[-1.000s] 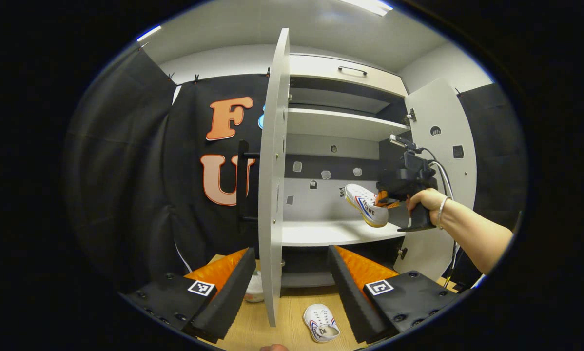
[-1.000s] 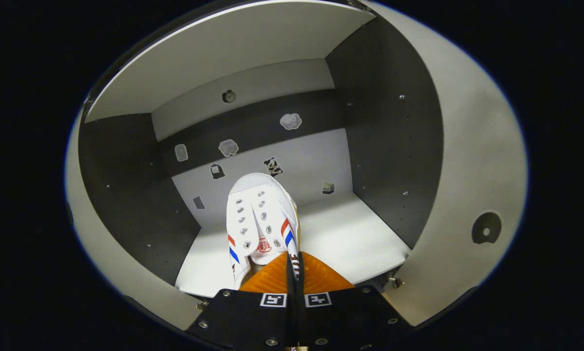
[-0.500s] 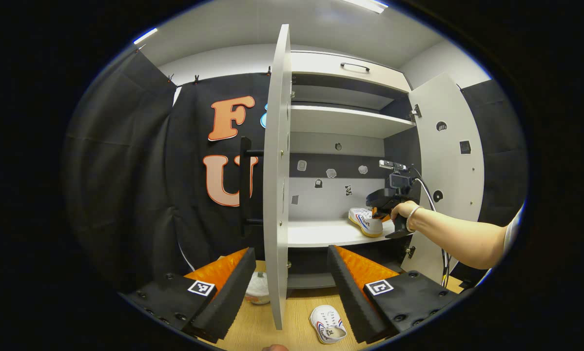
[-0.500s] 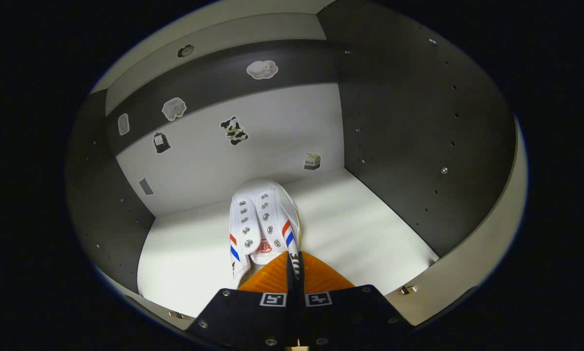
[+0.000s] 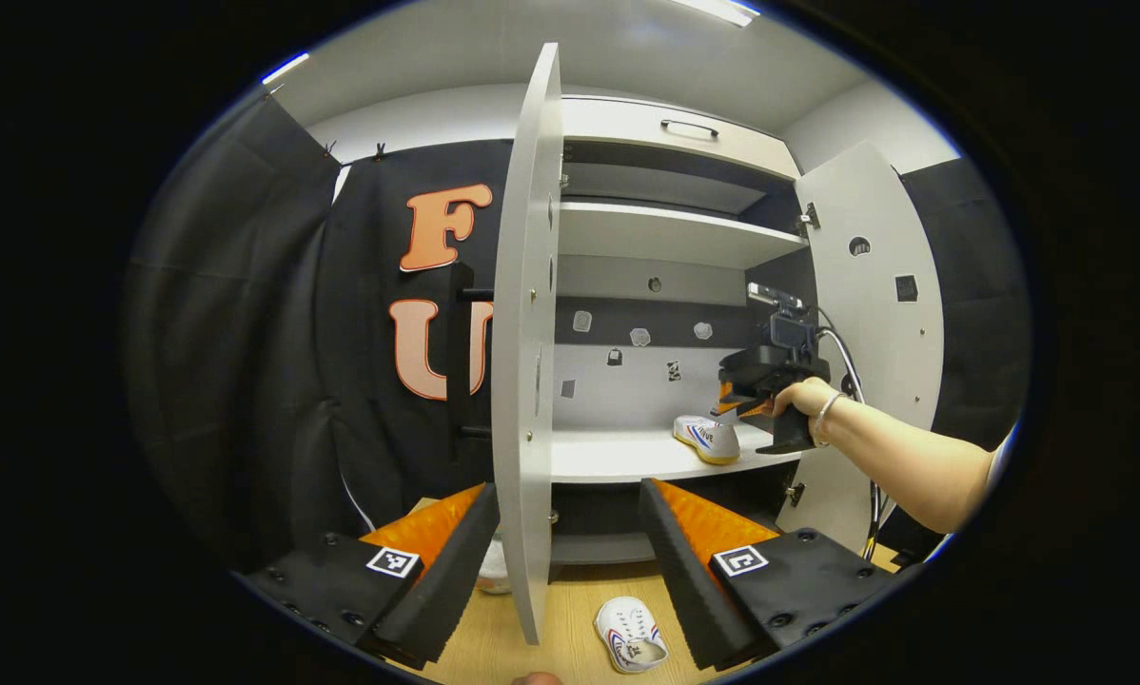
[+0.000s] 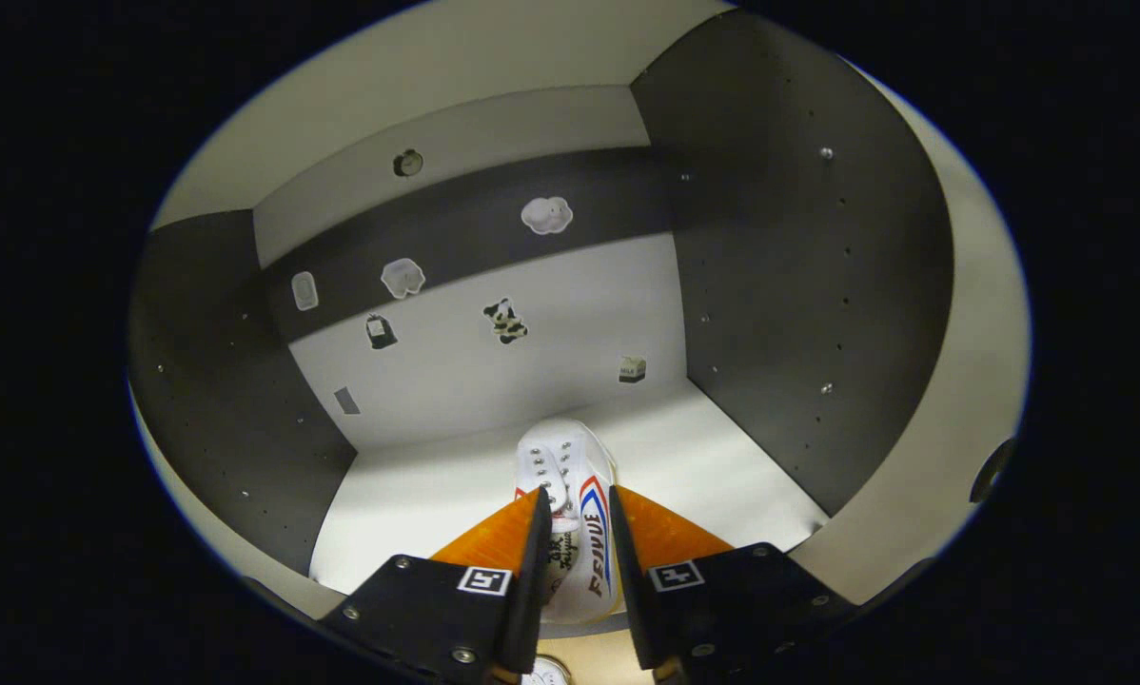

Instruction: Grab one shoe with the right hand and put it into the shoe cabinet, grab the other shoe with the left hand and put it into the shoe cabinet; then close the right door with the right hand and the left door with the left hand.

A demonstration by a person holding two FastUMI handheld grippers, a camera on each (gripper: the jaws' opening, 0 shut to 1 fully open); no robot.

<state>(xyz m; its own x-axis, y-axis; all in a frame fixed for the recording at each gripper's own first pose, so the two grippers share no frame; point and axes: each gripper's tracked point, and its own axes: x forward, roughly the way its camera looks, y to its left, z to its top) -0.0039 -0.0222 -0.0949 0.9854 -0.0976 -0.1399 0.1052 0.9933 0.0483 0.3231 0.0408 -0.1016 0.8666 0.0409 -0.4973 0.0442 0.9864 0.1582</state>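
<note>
On the cabinet shelf, centre right of the left gripper view: one shoe (image 5: pixel 709 439) lies flat near the shelf's front edge, with bare shelf (image 5: pixel 608 455) to its left.
Right tongs (image 6: pixel 575 552): we see them parted, the shoe (image 6: pixel 573 518) between the fingers, a slim gap on each side; in the left gripper view these tongs (image 5: pixel 737 400) hover just above the shoe, held by a hand (image 5: pixel 802 398).
Room inside: in the right gripper view the shelf (image 6: pixel 722 466) is bare right of the shoe up to the dark side wall (image 6: pixel 798 285).
Left tongs (image 5: pixel 570 552): wide apart at the bottom of the frame, holding nothing.
Left door (image 5: pixel 522 342): edge-on at frame centre, its edge running down between our left fingers.
Right door (image 5: pixel 874 314): swung open at right.
Other shoe (image 5: pixel 630 636): at bottom centre, on the wooden floor (image 5: pixel 570 618), just right of the left door's lower edge.
</note>
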